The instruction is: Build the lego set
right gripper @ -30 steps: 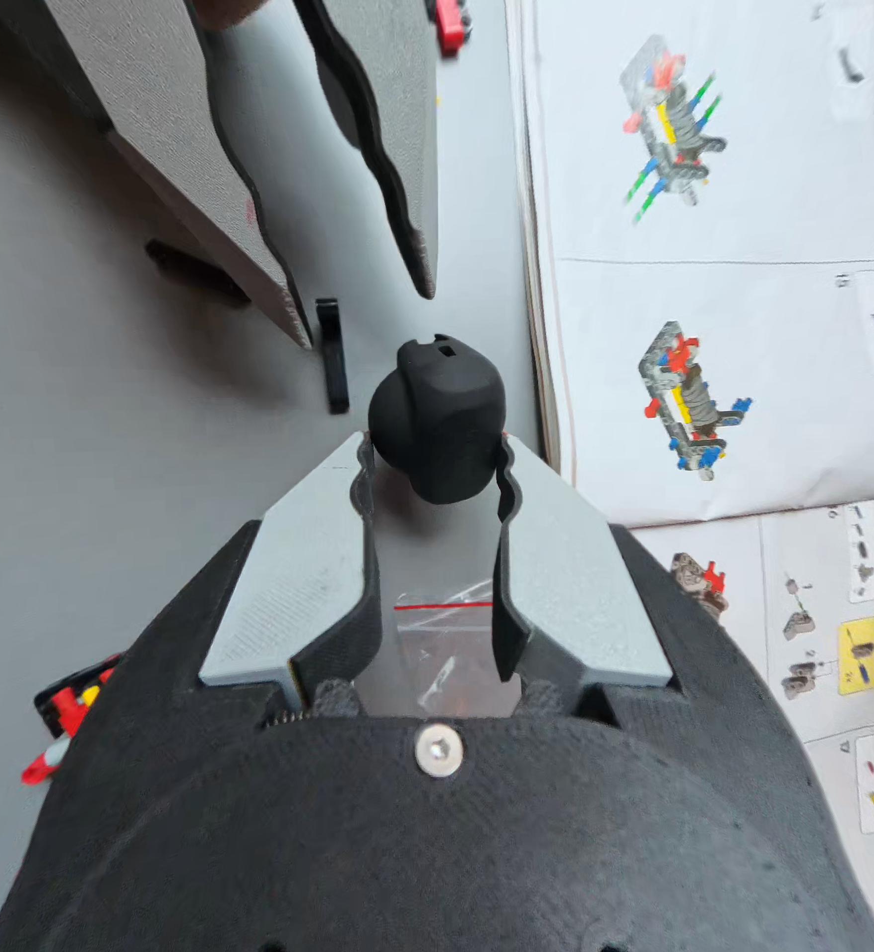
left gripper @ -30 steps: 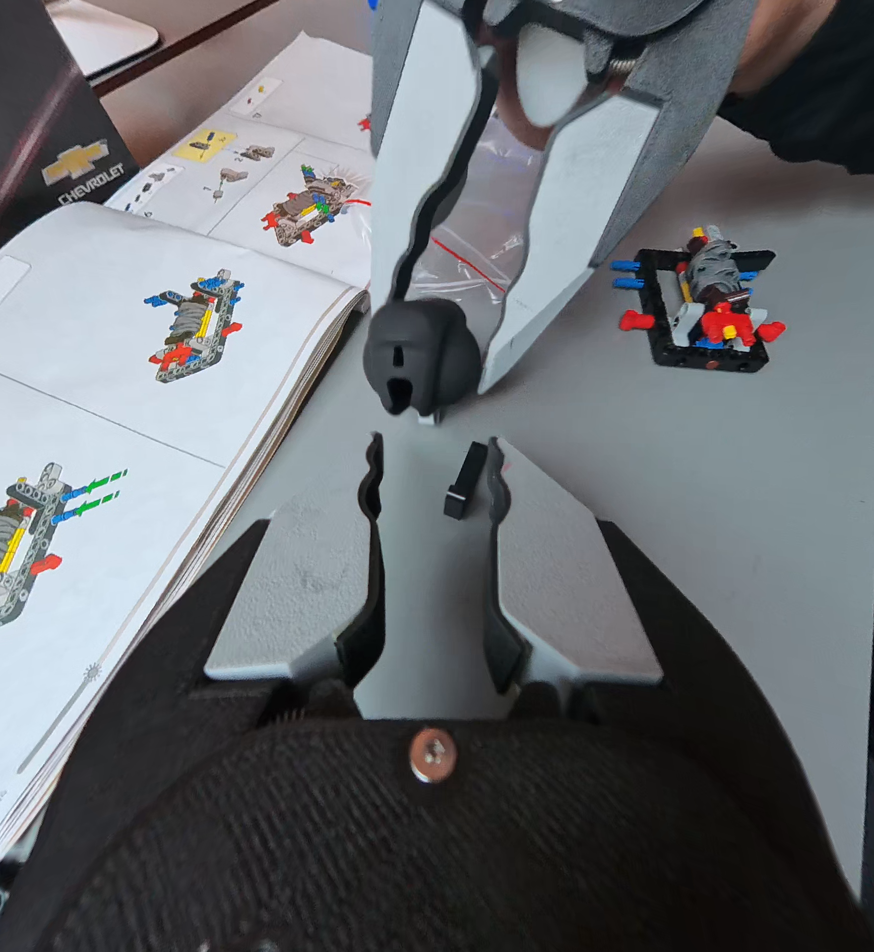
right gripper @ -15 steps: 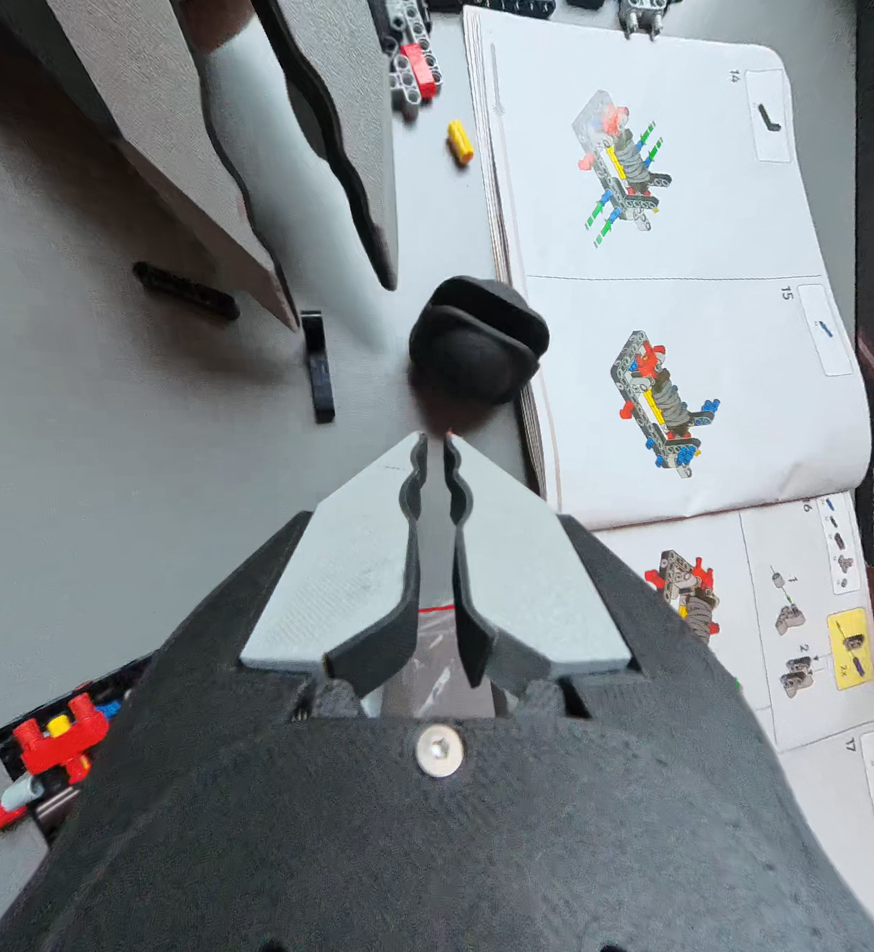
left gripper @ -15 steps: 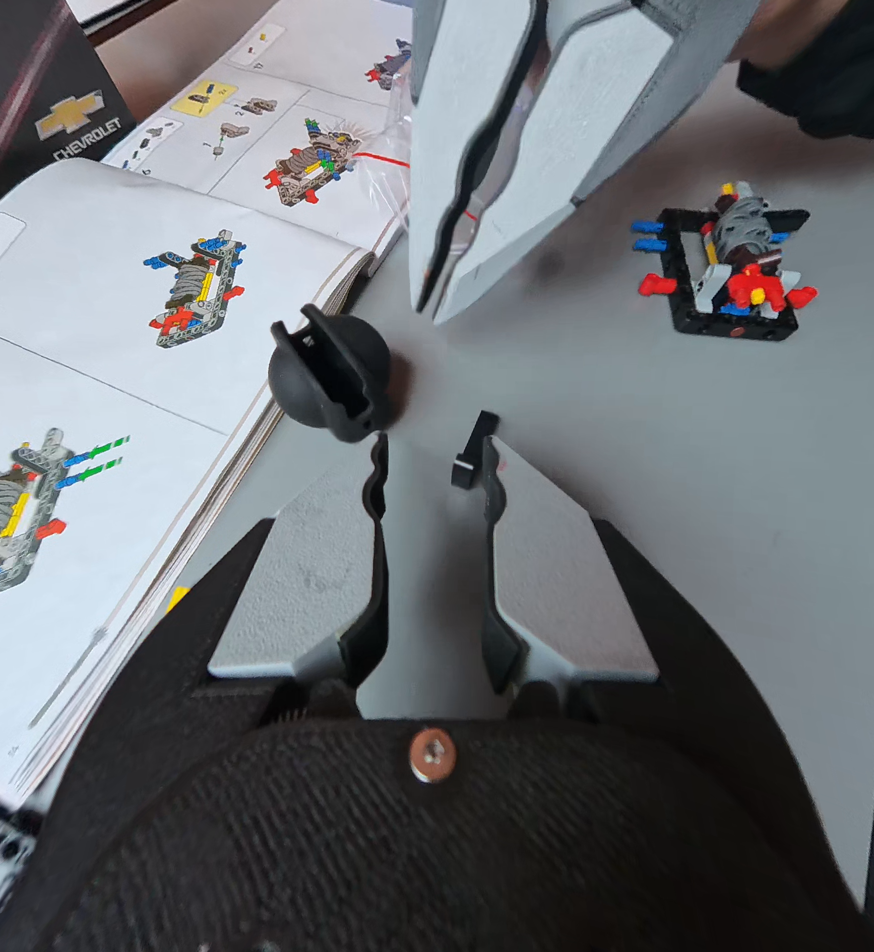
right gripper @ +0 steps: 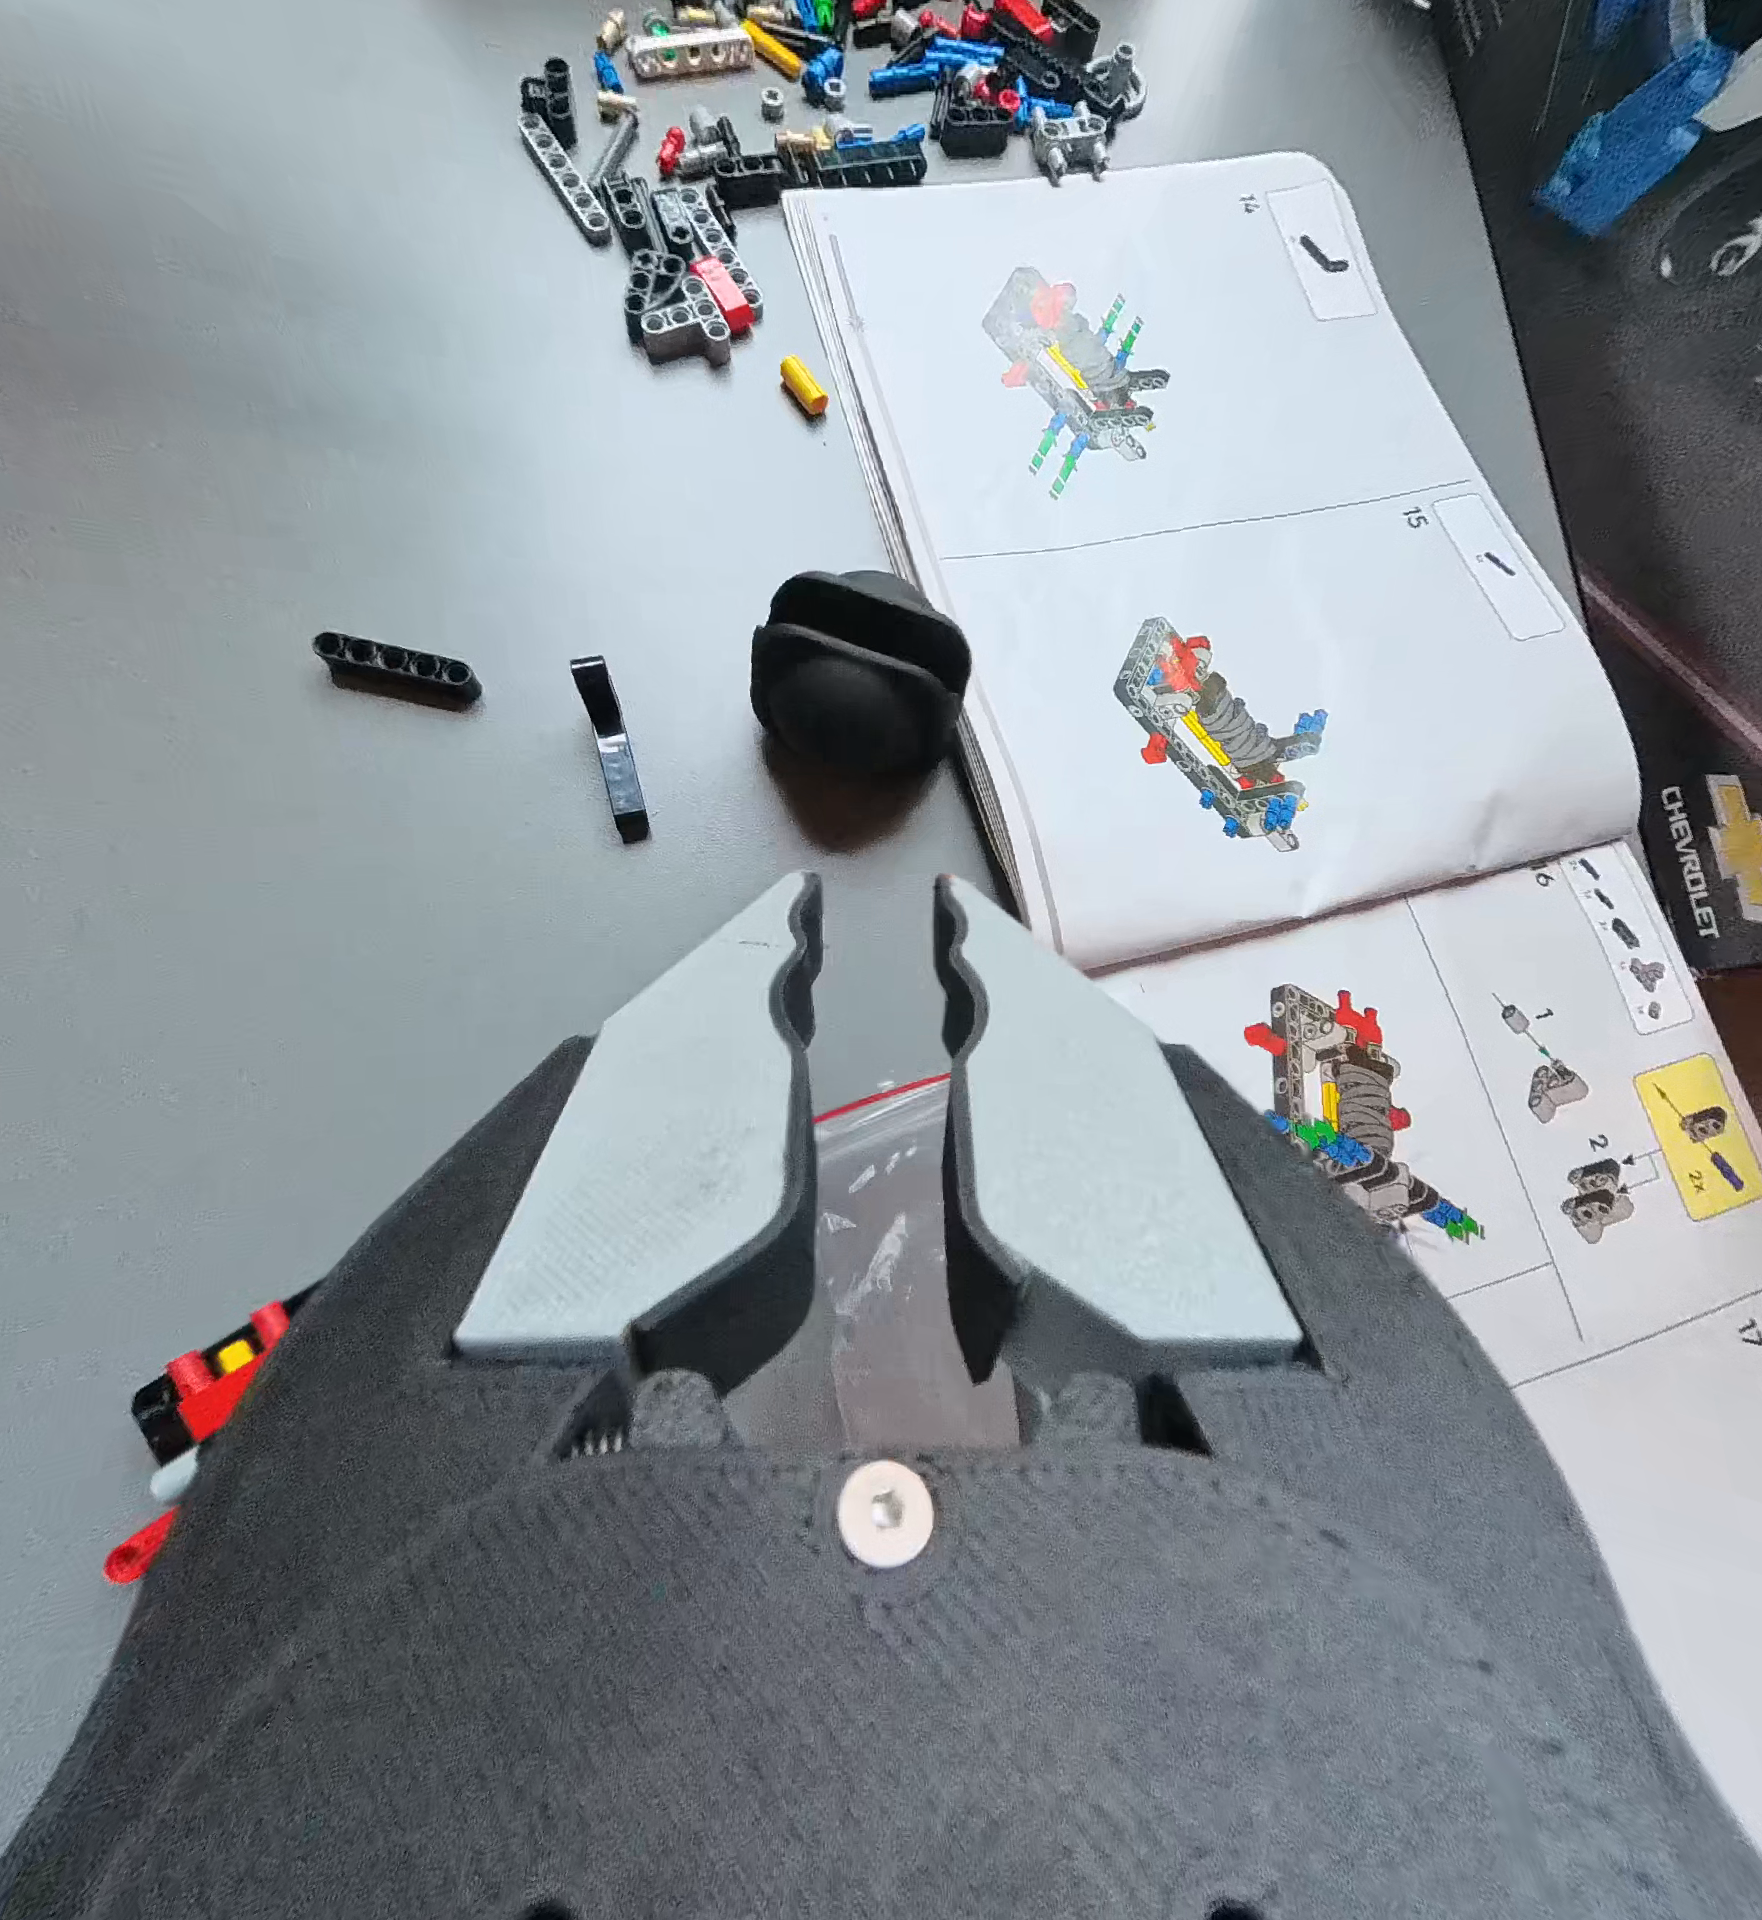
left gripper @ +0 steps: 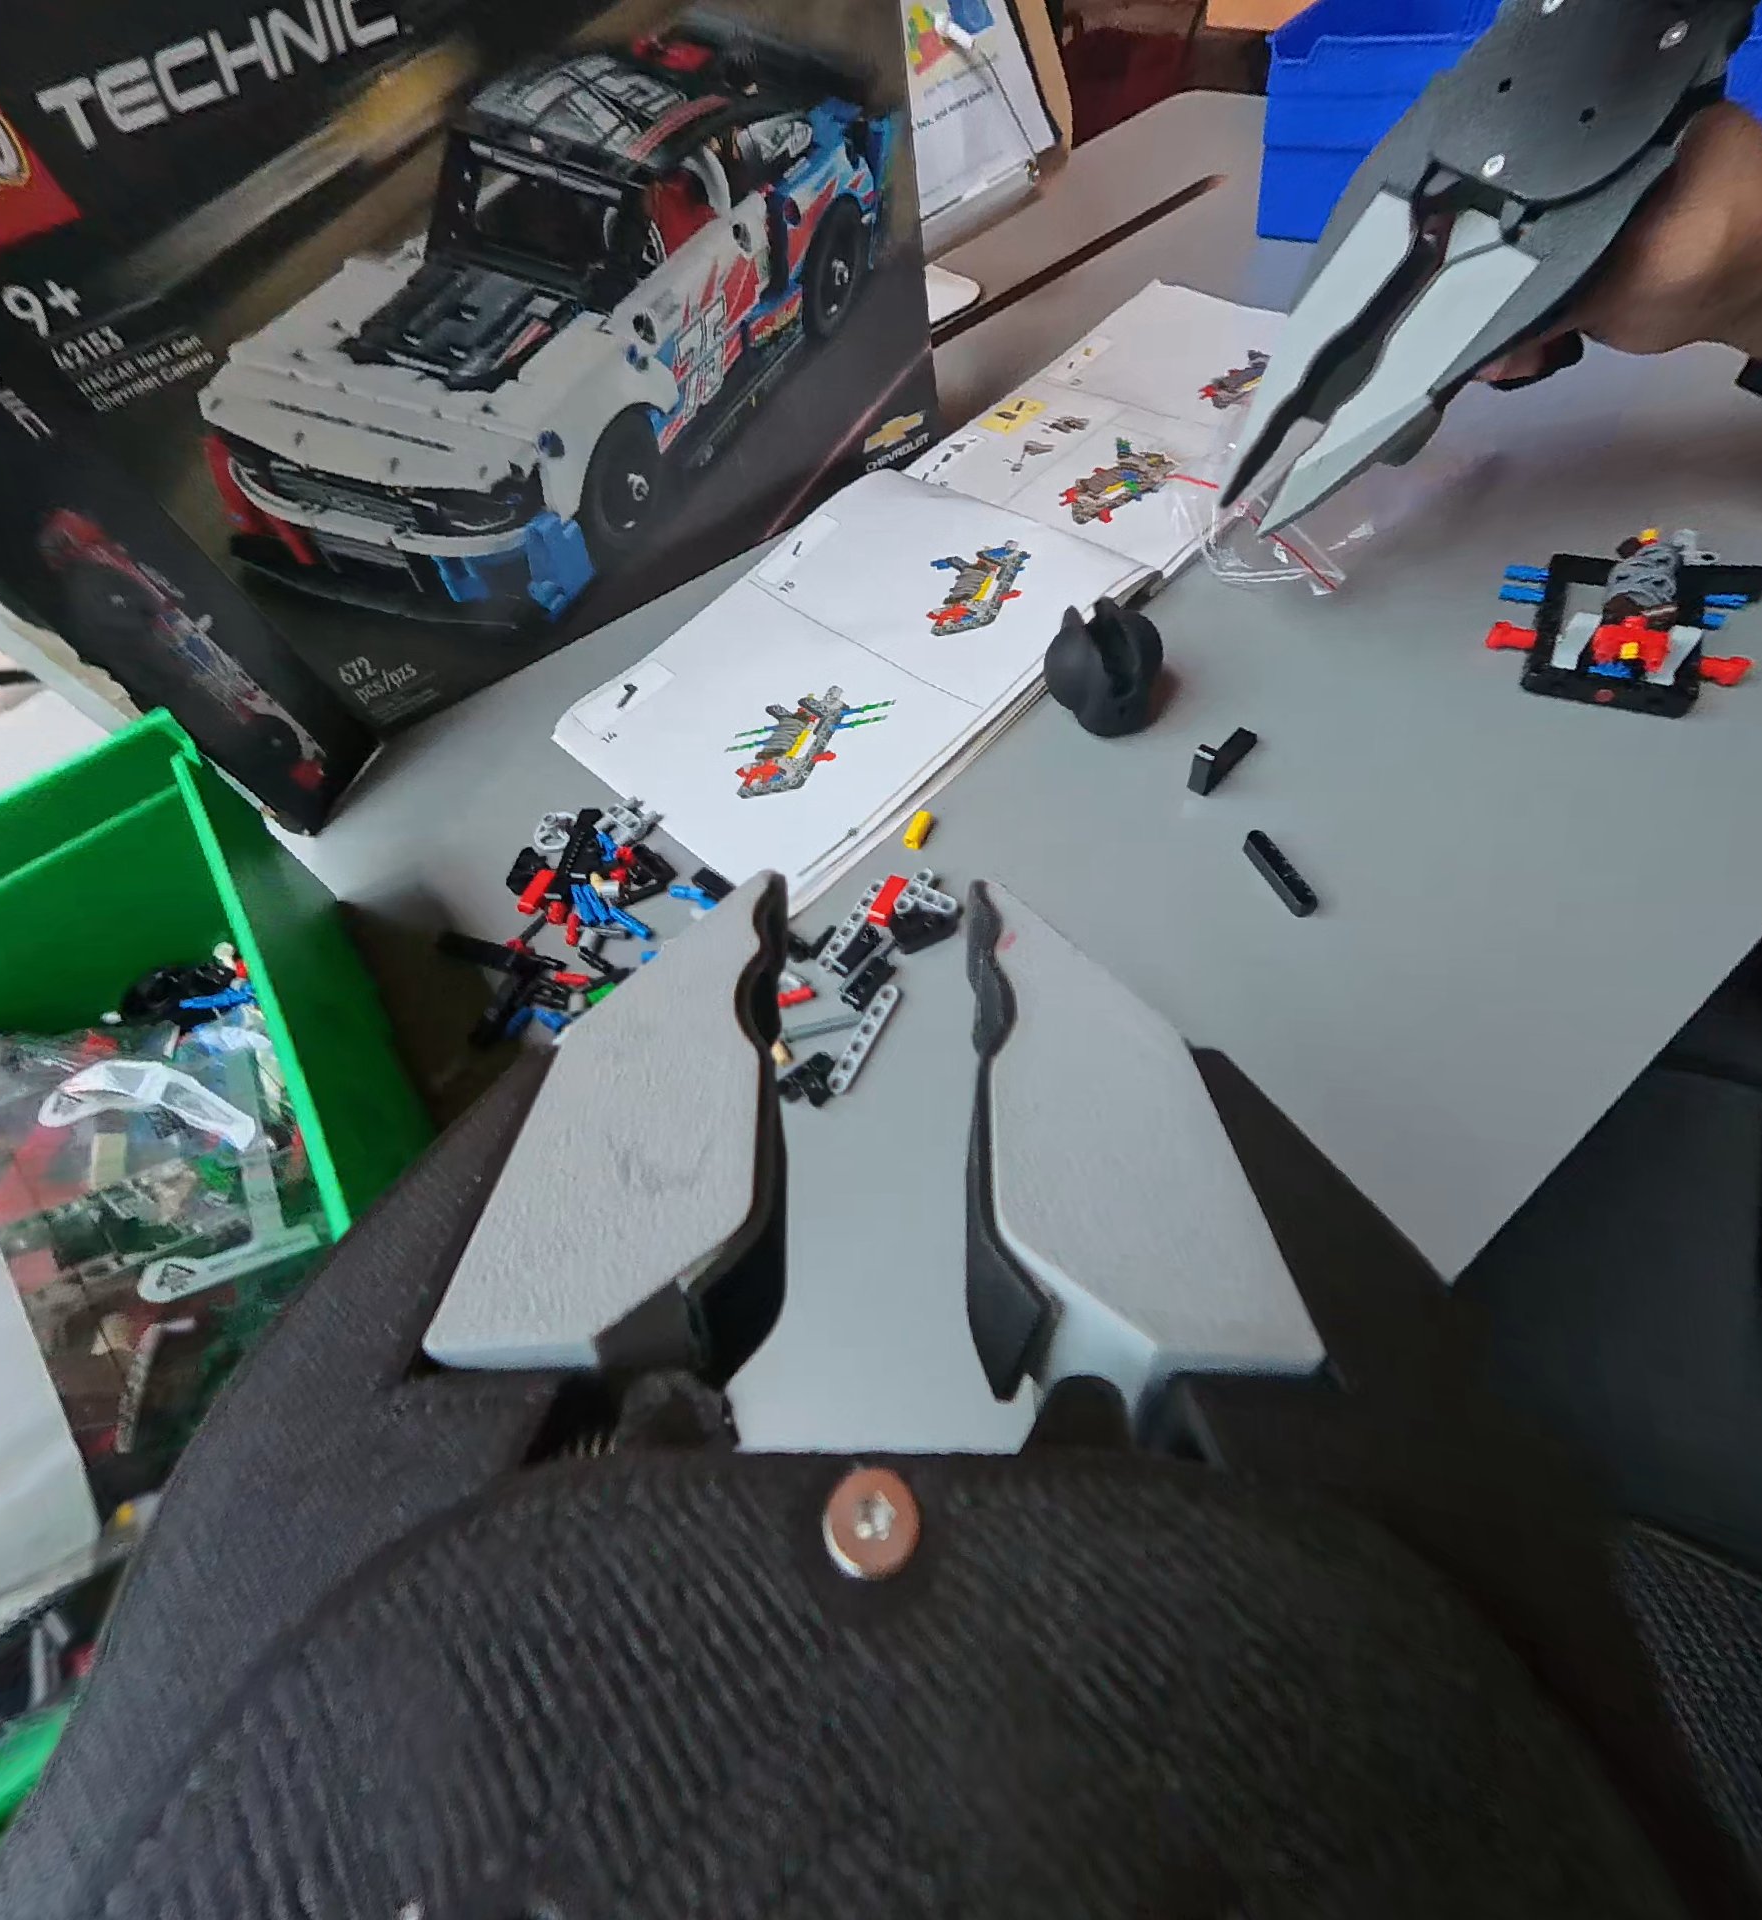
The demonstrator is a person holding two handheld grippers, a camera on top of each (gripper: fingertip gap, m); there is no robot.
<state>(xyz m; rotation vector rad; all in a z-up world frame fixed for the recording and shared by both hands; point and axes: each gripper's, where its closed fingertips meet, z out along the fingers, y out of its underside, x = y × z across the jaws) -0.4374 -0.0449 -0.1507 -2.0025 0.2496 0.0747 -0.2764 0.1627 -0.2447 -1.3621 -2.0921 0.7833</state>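
Hovering above my grey table (left gripper: 1479,987), the left gripper (left gripper: 872,914) has its jaws apart with nothing between them, over the loose parts pile (left gripper: 586,914). My right gripper (right gripper: 877,899) hangs low, jaws parted by a narrow gap and empty, above a clear bag (right gripper: 872,1226). A rounded black part (right gripper: 856,675) lies on the table just ahead of the right fingertips, touching the edge of the open manual (right gripper: 1220,540). Beside it rest a short black bent piece (right gripper: 612,748) and, farther off, a black beam (right gripper: 397,670). A yellow pin (right gripper: 803,385) sits near the manual's corner. The partly built frame (left gripper: 1625,634) lies well apart, by the table's far edge. The set's box (left gripper: 420,343) stands behind the manual, a green bin (left gripper: 129,914) beside it
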